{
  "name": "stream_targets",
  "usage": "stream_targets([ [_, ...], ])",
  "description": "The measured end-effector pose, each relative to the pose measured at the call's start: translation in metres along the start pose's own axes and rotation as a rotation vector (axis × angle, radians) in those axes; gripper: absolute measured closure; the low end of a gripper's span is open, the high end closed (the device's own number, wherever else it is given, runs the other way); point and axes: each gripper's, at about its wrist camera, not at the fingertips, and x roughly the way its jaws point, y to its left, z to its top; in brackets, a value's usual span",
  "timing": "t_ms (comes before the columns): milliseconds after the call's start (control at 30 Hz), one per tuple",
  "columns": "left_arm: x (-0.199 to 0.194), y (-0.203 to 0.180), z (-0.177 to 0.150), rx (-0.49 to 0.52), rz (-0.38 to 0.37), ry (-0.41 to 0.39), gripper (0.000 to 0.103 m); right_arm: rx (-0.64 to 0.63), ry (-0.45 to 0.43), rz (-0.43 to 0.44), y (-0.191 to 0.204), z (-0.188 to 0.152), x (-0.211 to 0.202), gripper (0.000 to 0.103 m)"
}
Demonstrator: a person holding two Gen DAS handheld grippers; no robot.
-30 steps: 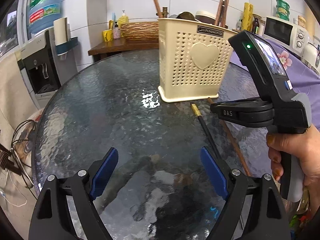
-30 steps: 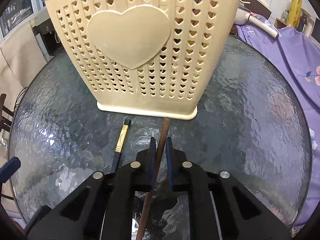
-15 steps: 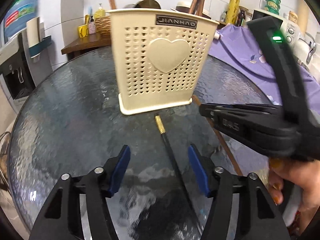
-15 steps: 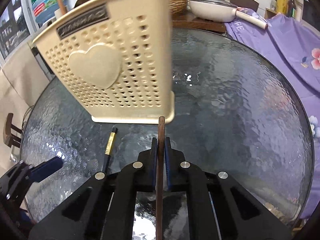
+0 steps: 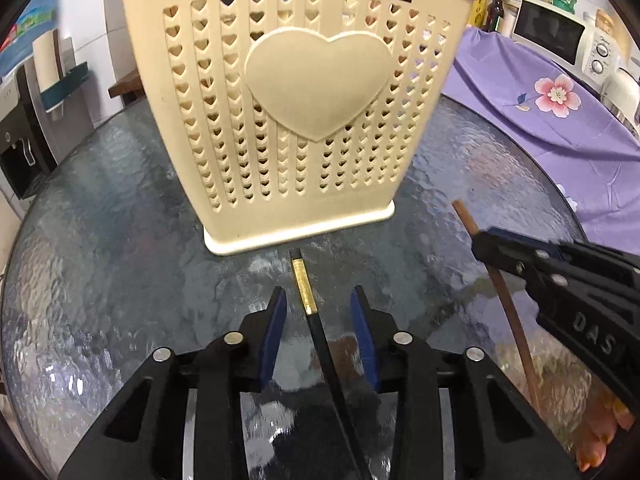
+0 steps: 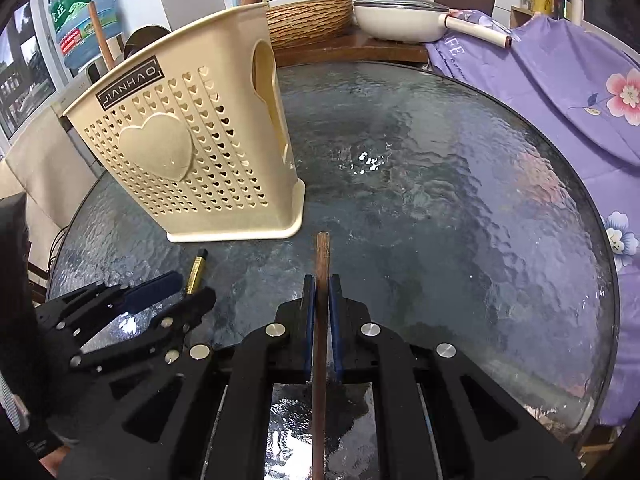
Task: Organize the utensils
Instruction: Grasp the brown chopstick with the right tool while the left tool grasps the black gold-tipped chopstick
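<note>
The glass table point(image 6: 460, 184) runs out of frame at its near edge. The cream utensil holder point(image 5: 296, 120), pierced with small hearts, stands upright; its inside is hidden. The brown chopstick point(image 6: 321, 320), clamped in the right gripper point(image 6: 321, 284), points away, its rear cut off. The black chopstick point(image 5: 320, 340), gold-banded, lies on the glass pointing at the holder, between the left gripper's point(image 5: 318, 300) closing jaws, untouched.
</note>
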Motion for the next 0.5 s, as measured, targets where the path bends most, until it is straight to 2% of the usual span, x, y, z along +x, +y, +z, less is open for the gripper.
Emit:
stream_targets([
  [133,0.0035,-0.0027,0.0053,0.007,0.002,0.008,0.074,-0.002,-0.002,0.008,-0.0004,-0.0003,-0.0001,0.095],
  [333,0.0047,0.0019,0.0086,0.004,0.008,0.011,0.093,-0.001,-0.007,0.017,0.0029,-0.0038,-0.0017,0.095],
  [500,0.0042,0.0047,0.0102,0.009,0.016,0.006,0.094,-0.003,-0.007,0.015,0.0044,-0.0059,-0.0016,0.095],
])
